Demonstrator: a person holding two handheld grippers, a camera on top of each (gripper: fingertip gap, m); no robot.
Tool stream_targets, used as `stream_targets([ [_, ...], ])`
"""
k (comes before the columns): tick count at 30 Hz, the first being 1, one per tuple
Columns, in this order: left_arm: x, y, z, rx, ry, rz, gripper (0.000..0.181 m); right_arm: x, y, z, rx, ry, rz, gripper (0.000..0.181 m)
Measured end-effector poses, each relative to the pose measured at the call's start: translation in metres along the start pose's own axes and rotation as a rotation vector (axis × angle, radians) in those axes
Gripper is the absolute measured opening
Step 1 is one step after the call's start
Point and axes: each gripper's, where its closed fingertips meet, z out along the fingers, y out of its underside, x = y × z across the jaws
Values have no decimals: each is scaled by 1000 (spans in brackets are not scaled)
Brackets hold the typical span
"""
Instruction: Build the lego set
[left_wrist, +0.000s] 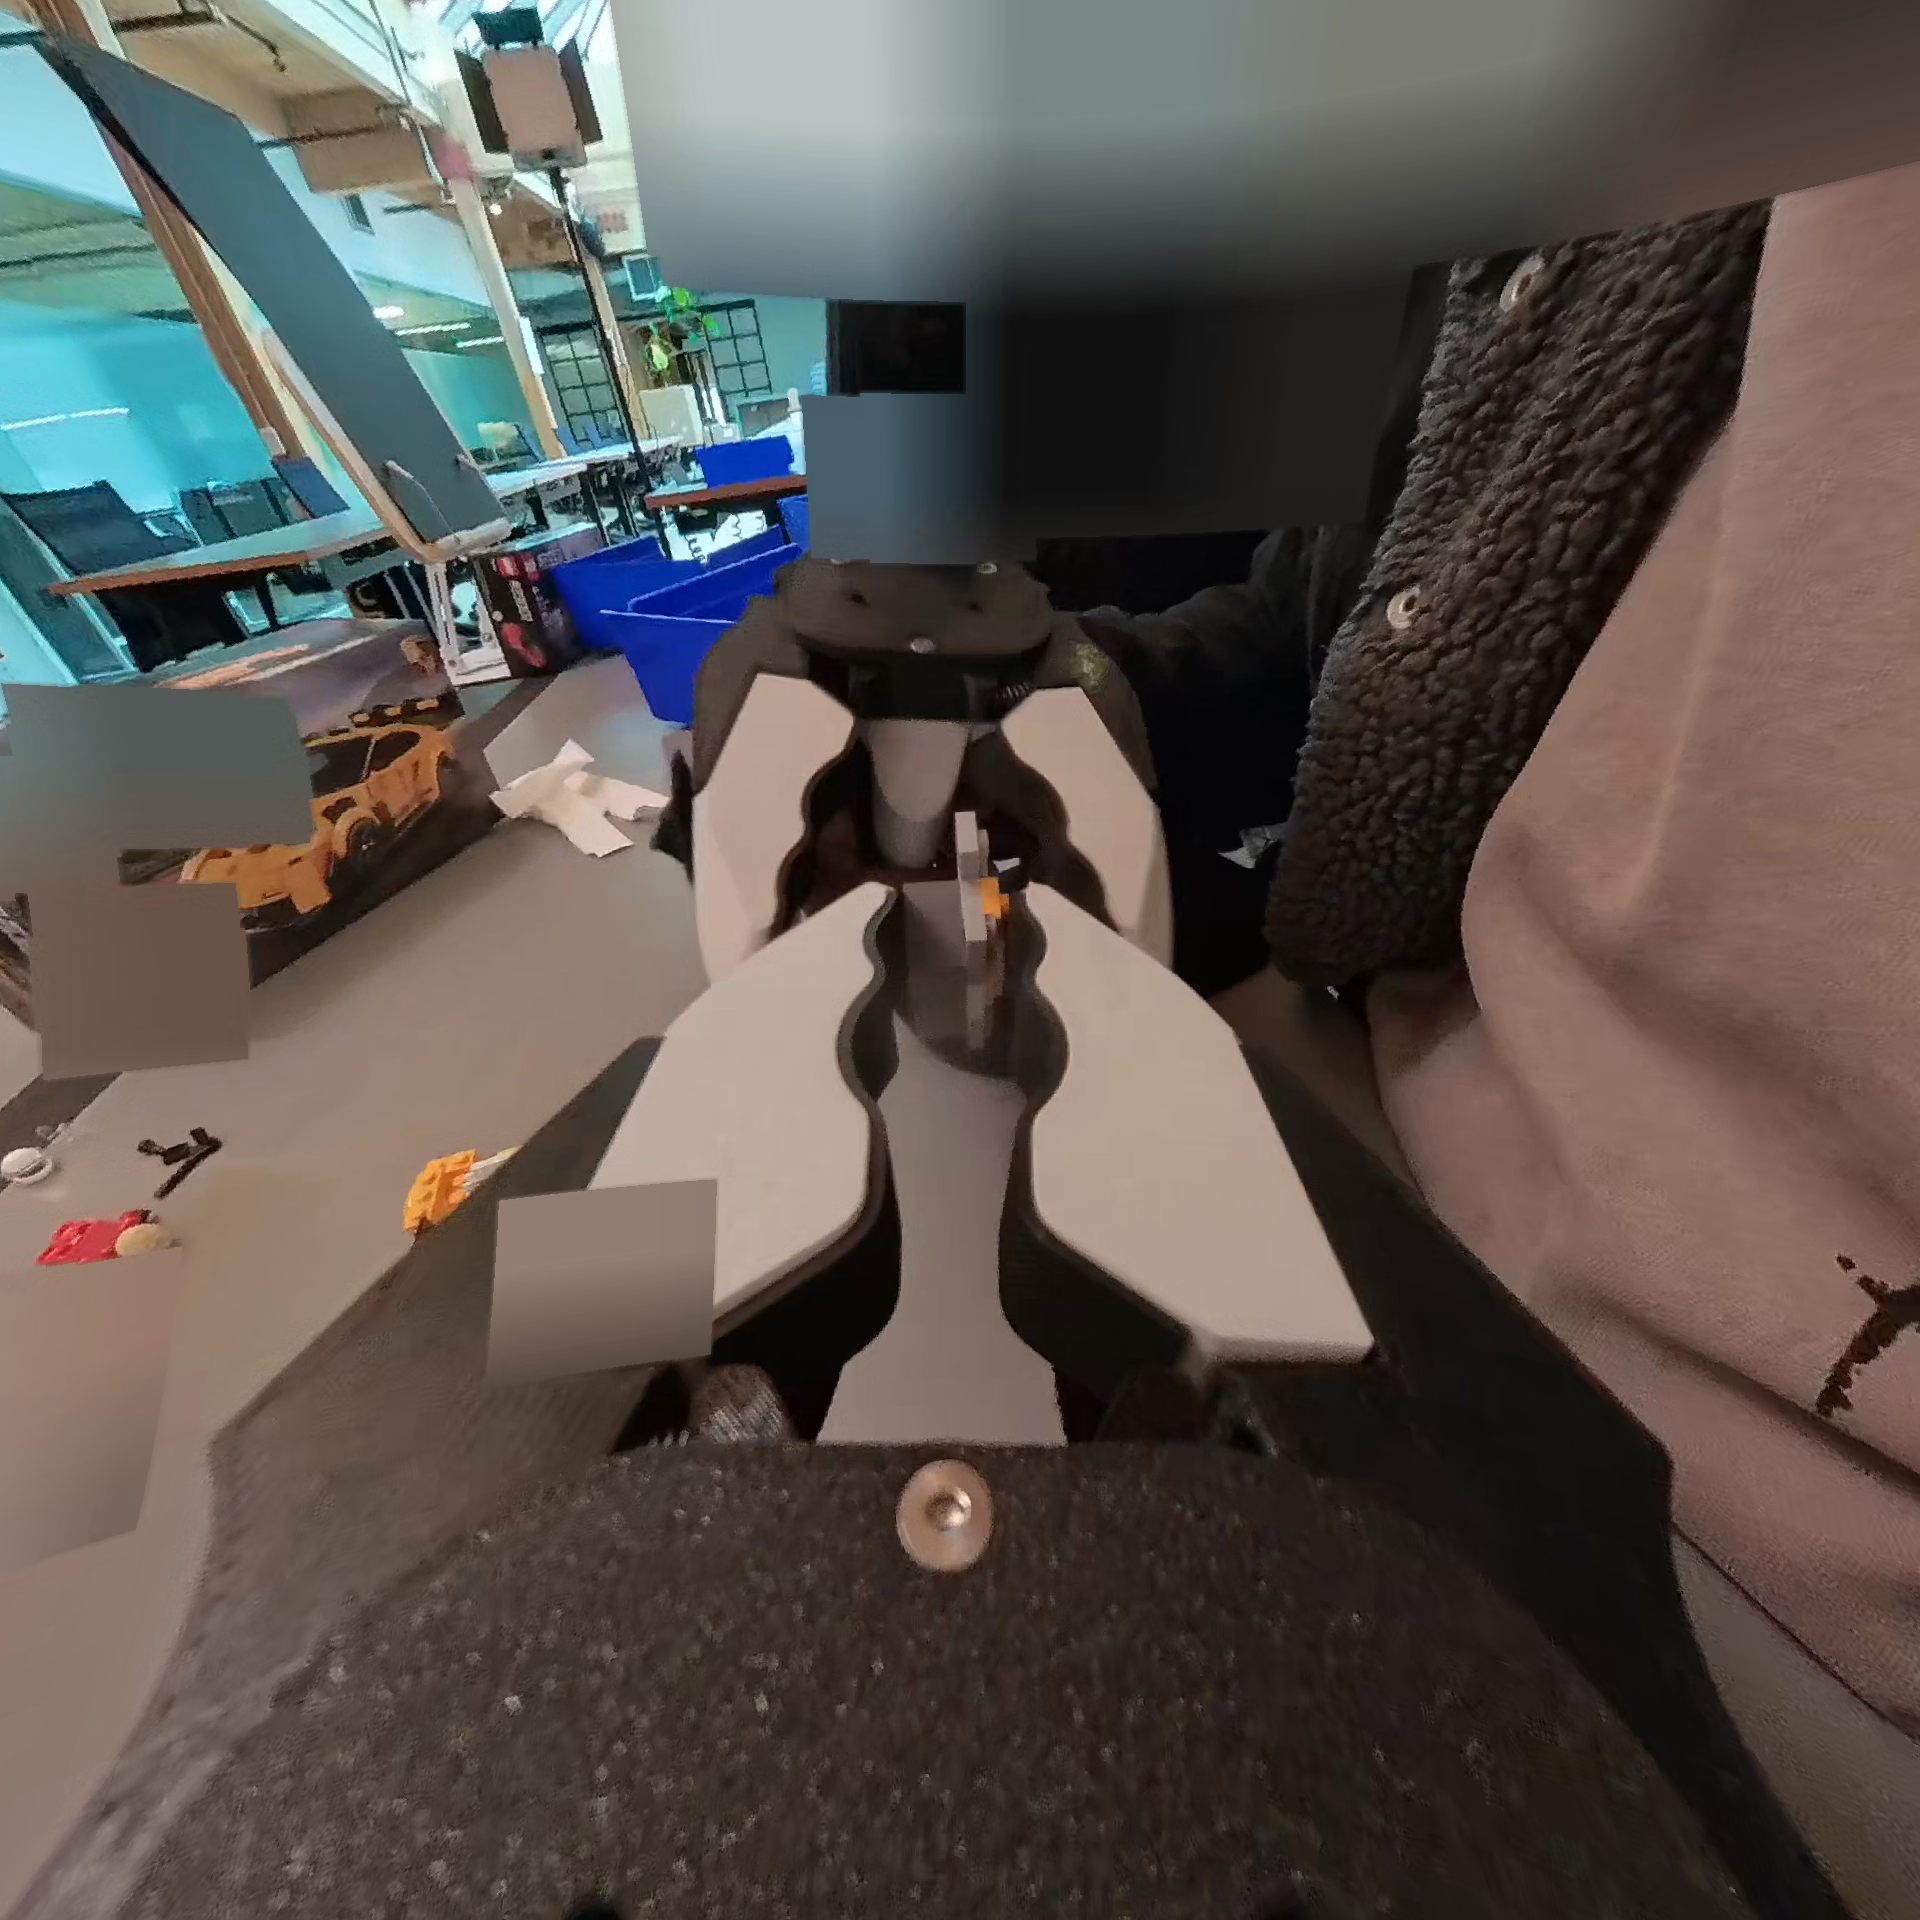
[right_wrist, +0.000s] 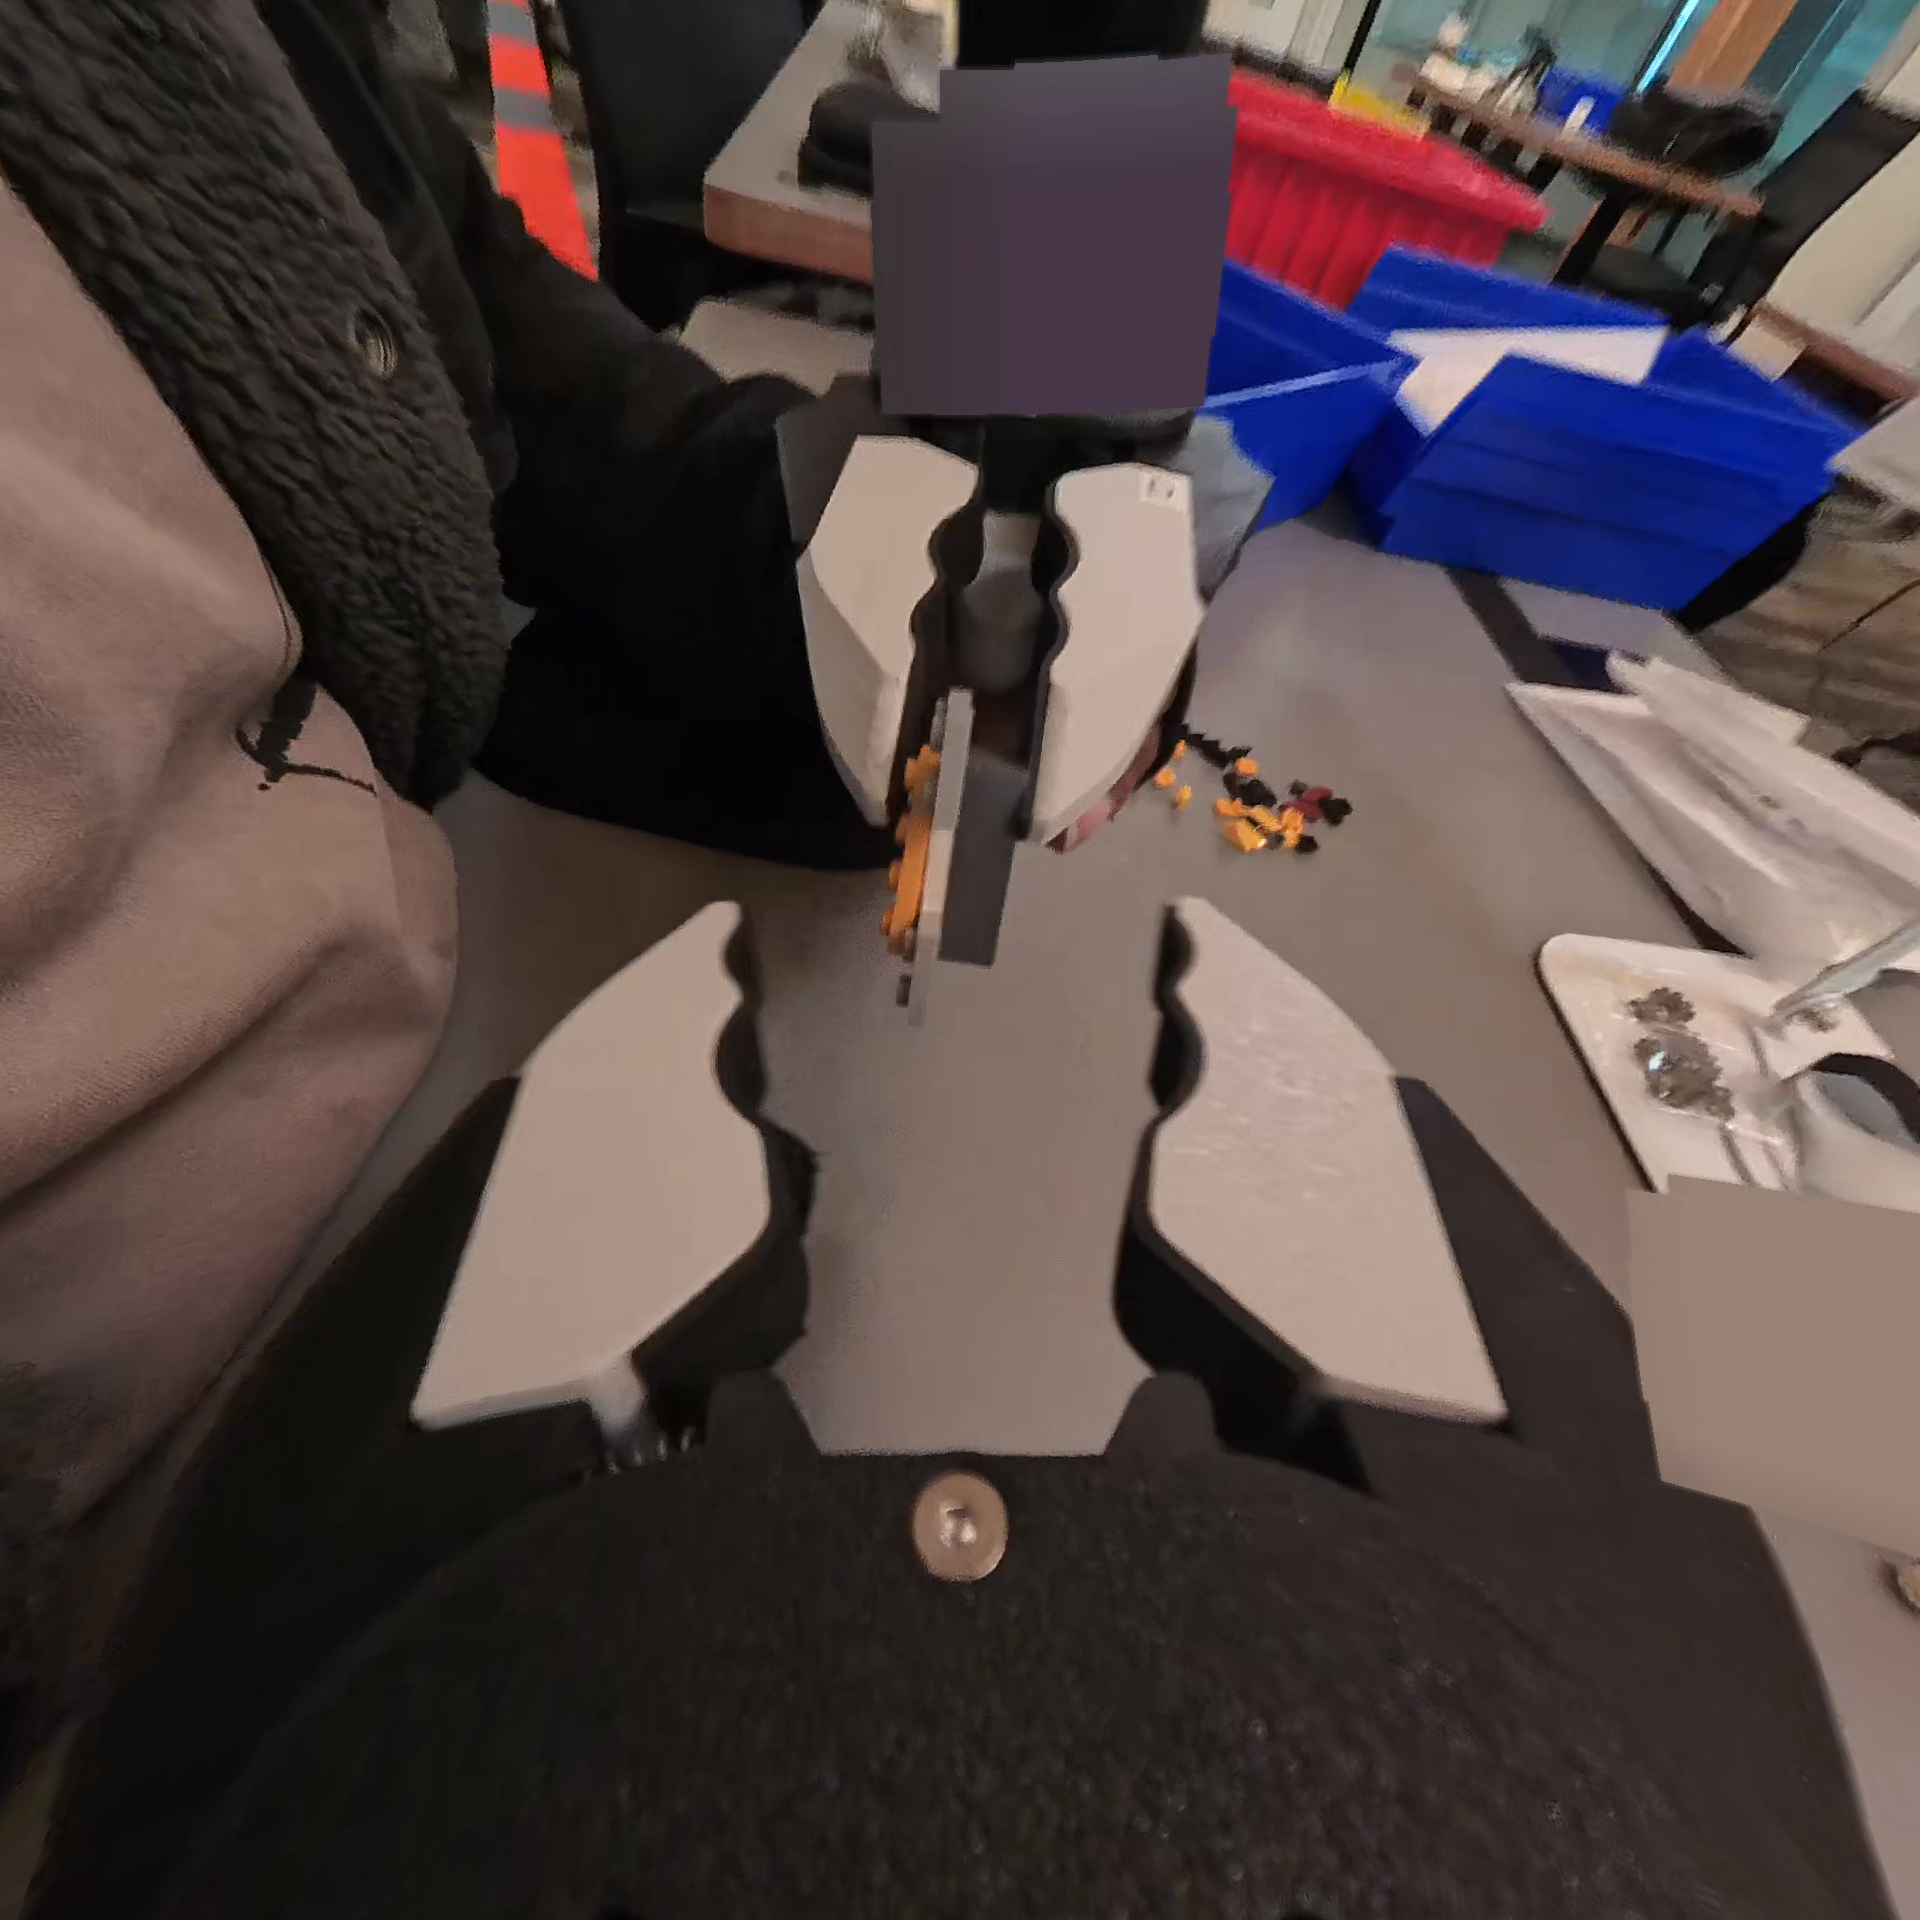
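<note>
A: Where is the lego assembly (right_wrist: 961, 831), and what holds it?
B: The left gripper (left_wrist: 951, 940) is closed on it, a flat grey plate stack with orange pieces along one edge, held above the grey table (right_wrist: 1351, 644). The right gripper (right_wrist: 956, 914) faces it with jaws spread wide, gripping nothing.
A: How far along is the build?
B: Early, in my judgement. Only this small sub-assembly exists; loose orange and black pieces (right_wrist: 1262, 805) lie on the table, as do an orange piece (left_wrist: 442, 1190) and a red piece (left_wrist: 83, 1238).
</note>
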Motion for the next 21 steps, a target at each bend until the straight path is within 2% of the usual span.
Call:
stream_targets([
  [1, 0, 0, -2, 6, 2, -1, 18, -2, 3, 3, -19, -9, 16, 84],
  [2, 0, 1, -3, 6, 5, 2, 19, -1, 4, 5, -20, -2, 27, 85],
  [3, 1, 2, -3, 5, 12, 5, 19, 2, 5, 6, -12, 30, 32, 76],
  [4, 2, 2, -3, 5, 19, 8, 19, 7, 5, 5, 2, 62, 38, 57],
  [6, 2, 4, -2, 0, 19, 19, 18, 1, 2, 4, 36, 17, 43, 33],
  [9, 3, 6, -2, -6, 19, 29, 18, -1, 3, 5, 11, 19, 30, 30],
  [11, 3, 6, -3, -7, 17, 39, 19, -4, 3, 5, 2, 12, 7, 21],
  [21, 4, 3, -8, 40, 46, -1, 19, -6, 0, 10, -66, 15, 88, 19],
])
